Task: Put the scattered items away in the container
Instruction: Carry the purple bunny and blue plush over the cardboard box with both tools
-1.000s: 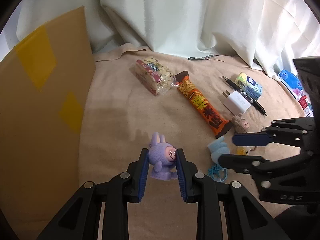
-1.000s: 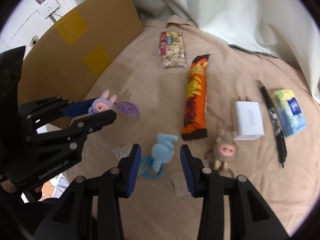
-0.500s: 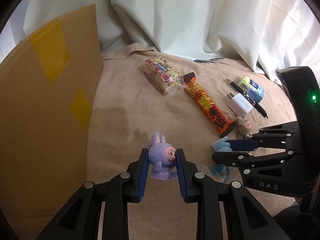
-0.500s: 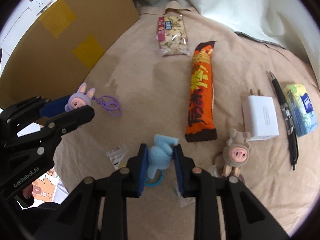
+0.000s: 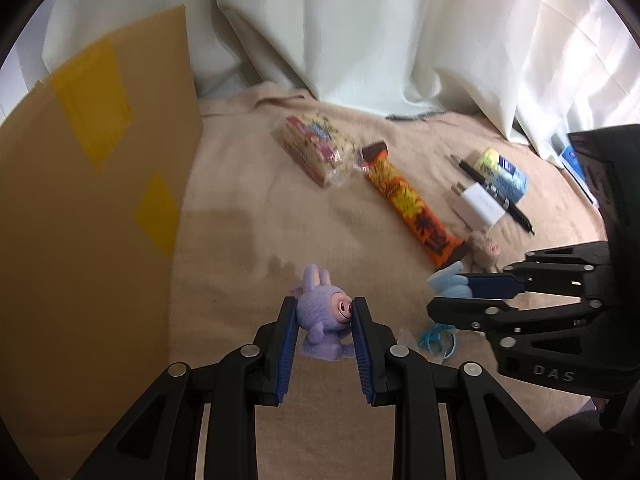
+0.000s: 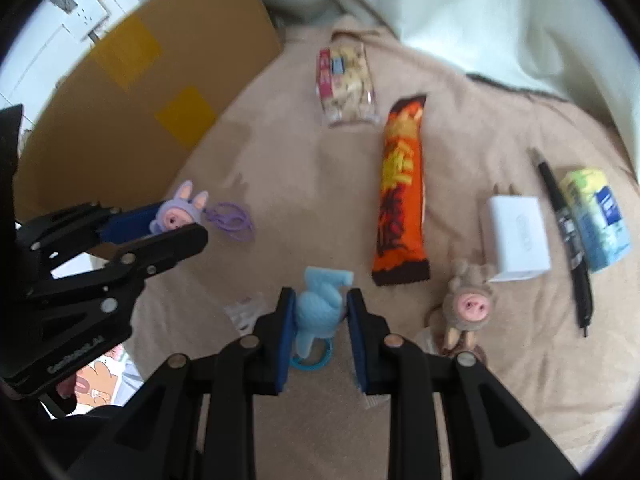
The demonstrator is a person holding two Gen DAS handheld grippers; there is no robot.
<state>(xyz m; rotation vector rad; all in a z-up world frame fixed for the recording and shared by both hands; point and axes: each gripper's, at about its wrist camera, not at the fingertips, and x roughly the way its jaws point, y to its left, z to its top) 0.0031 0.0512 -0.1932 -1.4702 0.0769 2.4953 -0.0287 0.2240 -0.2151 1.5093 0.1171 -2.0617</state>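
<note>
Grippers both carry toys above a beige cloth. The left gripper is clamped on a purple bunny figure, its blue pads pressed against the toy's sides; seen from the right wrist camera, the bunny's purple loop cord trails off beside it over the cloth. The right gripper is clamped on a light blue plush toy, with a blue ring hanging beneath it (whether the ring touches the cloth cannot be told).

To the left stands a cardboard box wall with yellow tape patches, close to the left gripper. The inside of the box is not in view.

Items lying on the cloth: a clear-wrapped snack pack farthest back, an orange snack bar just in front of it, a white charger plug, a black pen just beside the plug, and a yellow-and-blue tissue pack next to the pen. A brown pig-faced plush figure sits near the lower end of the orange bar, just beside the right gripper. A small clear plastic wrapper lies on the cloth to the left of the blue toy. White curtains hang behind the cloth.
</note>
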